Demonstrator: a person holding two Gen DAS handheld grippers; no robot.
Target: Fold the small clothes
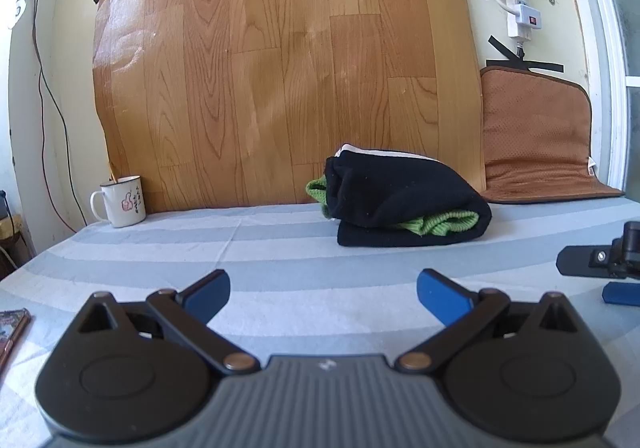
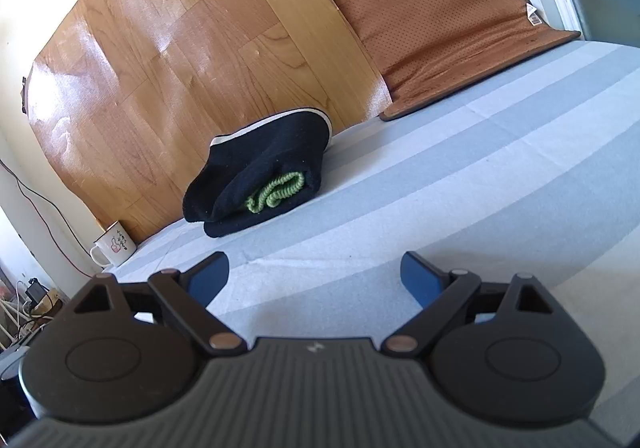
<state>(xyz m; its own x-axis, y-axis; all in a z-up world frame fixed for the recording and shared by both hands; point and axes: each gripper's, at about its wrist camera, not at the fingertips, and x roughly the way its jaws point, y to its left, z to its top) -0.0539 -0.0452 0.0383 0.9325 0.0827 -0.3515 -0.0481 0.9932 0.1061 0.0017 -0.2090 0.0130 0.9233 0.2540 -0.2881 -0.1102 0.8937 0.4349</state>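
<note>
A folded black garment [image 1: 404, 203] with green knit trim and a white edge lies at the back of the striped blue-grey cloth [image 1: 280, 260], against the wooden board. The right wrist view shows the same bundle [image 2: 260, 175] left of centre, green trim [image 2: 278, 191] poking from its fold. My left gripper [image 1: 323, 298] stands open over bare cloth, well in front of the garment, nothing between its blue pads. My right gripper [image 2: 315, 280] is likewise open and empty, short of the bundle. Part of the right gripper [image 1: 600, 268] shows at the left view's right edge.
A white enamel mug [image 1: 120, 201] stands at the back left by the board, also visible as the mug [image 2: 112, 246]. A brown padded mat [image 1: 540, 139] leans on the wall at back right. A wooden-pattern board [image 1: 280, 67] backs the surface. Cables hang at the left.
</note>
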